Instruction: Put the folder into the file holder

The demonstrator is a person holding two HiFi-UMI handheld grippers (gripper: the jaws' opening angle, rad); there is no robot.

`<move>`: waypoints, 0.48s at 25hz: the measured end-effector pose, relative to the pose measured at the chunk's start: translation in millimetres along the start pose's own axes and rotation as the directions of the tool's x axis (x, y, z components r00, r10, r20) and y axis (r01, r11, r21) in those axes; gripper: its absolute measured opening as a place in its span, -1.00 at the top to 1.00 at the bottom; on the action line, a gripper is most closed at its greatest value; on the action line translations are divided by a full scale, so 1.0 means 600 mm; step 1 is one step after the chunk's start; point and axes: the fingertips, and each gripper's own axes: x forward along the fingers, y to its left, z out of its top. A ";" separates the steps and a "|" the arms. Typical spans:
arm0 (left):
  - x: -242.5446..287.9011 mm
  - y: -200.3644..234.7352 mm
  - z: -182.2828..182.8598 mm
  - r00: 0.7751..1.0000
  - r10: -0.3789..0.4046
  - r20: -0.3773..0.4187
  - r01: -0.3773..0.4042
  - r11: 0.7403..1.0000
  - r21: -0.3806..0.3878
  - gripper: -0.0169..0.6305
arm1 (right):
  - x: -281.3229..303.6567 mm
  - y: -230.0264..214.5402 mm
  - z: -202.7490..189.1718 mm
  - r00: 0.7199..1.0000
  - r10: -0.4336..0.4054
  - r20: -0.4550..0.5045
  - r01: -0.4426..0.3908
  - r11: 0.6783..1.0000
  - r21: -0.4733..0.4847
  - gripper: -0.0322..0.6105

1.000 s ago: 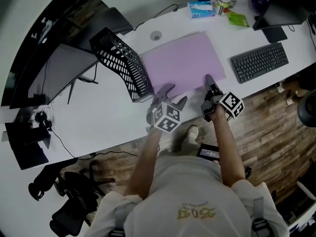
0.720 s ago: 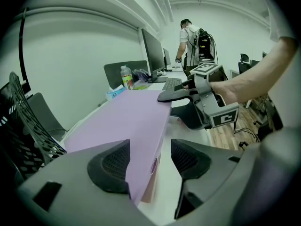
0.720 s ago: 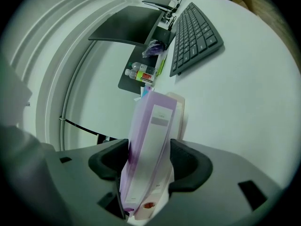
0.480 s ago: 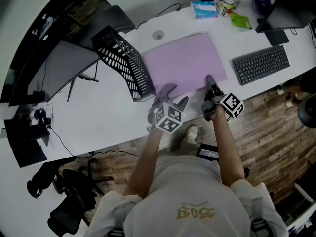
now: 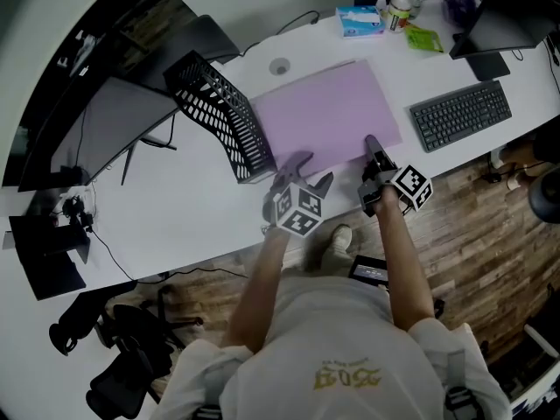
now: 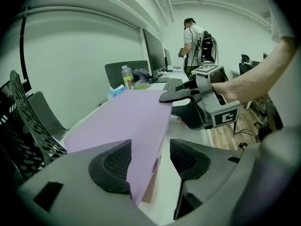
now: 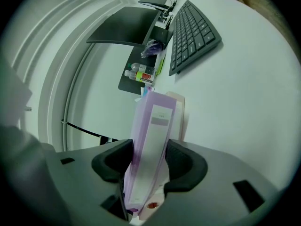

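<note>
The lilac folder point(image 5: 328, 116) lies flat on the white desk point(image 5: 175, 208), to the right of the black mesh file holder point(image 5: 223, 116), which lies tipped on its side. My left gripper point(image 5: 311, 169) is at the folder's near left corner. Its jaws straddle the folder point(image 6: 127, 121) edge: one pad touches it and the other stands apart, so the left gripper point(image 6: 148, 161) is open. My right gripper point(image 5: 374, 151) is at the near right corner. Its jaws have just been closing, and the right gripper point(image 7: 149, 164) now presses both pads on the folder point(image 7: 150, 140) spine.
A black keyboard point(image 5: 461, 112) lies right of the folder. At the desk's far edge are a tissue pack point(image 5: 357, 17), a bottle point(image 5: 399, 3) and a laptop point(image 5: 499, 11). A monitor point(image 5: 105, 138) stands left of the holder. A person point(image 6: 195, 41) stands far off.
</note>
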 end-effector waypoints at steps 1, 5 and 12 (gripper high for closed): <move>0.000 0.000 0.000 1.000 0.000 0.000 0.000 1.000 0.001 0.12 | 0.000 0.000 -0.001 1.000 0.000 -0.001 0.000 1.000 0.003 0.19; -0.003 0.002 0.001 1.000 0.005 0.005 -0.005 1.000 0.007 0.11 | -0.001 0.007 -0.002 1.000 0.004 -0.004 -0.004 1.000 0.009 0.20; -0.011 0.006 0.006 1.000 0.019 0.016 -0.020 1.000 0.022 0.14 | -0.007 0.020 0.001 1.000 0.011 0.012 -0.011 1.000 0.018 0.21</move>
